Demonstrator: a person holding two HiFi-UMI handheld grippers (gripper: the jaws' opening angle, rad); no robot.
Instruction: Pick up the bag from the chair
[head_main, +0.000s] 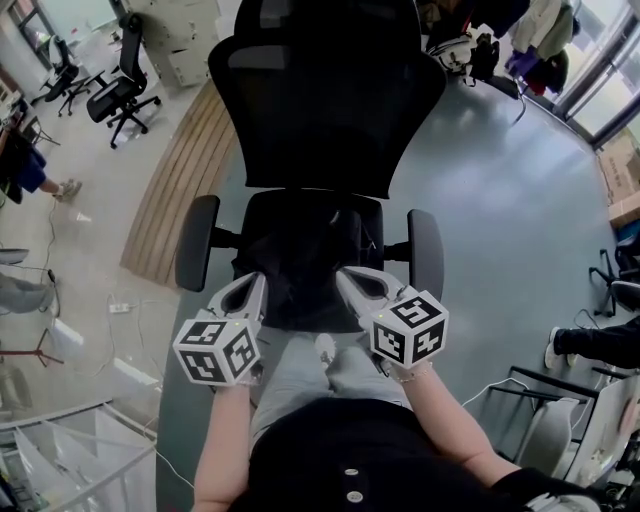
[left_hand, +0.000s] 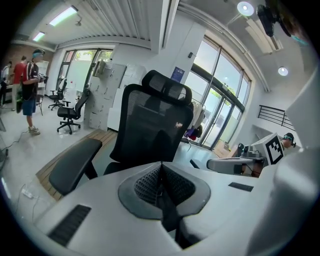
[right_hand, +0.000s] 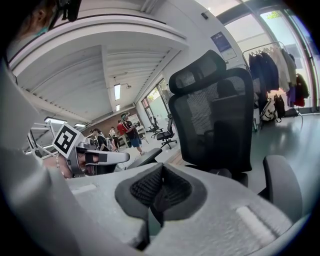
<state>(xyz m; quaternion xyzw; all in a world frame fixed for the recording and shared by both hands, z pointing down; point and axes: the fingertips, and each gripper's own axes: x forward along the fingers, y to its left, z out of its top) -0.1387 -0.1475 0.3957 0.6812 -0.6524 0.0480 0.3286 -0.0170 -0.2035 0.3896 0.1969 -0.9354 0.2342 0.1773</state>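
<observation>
A black office chair (head_main: 320, 90) stands right in front of me. A black bag (head_main: 300, 255) rests on its seat against the mesh backrest; it is hard to tell apart from the dark seat. The same bag shows as a dark shape before the backrest in the left gripper view (left_hand: 156, 140) and the right gripper view (right_hand: 226, 135). My left gripper (head_main: 258, 282) is shut and empty at the seat's front left, its pads (left_hand: 150, 182) pressed together. My right gripper (head_main: 343, 276) is also shut and empty at the seat's front right, close to the bag's front edge.
The chair's armrests (head_main: 196, 240) (head_main: 425, 250) flank both grippers. A wooden floor strip (head_main: 180, 180) lies to the left, with other office chairs (head_main: 120, 90) behind it. A seated person's foot (head_main: 560, 348) is at the right. People stand far off (left_hand: 27, 80).
</observation>
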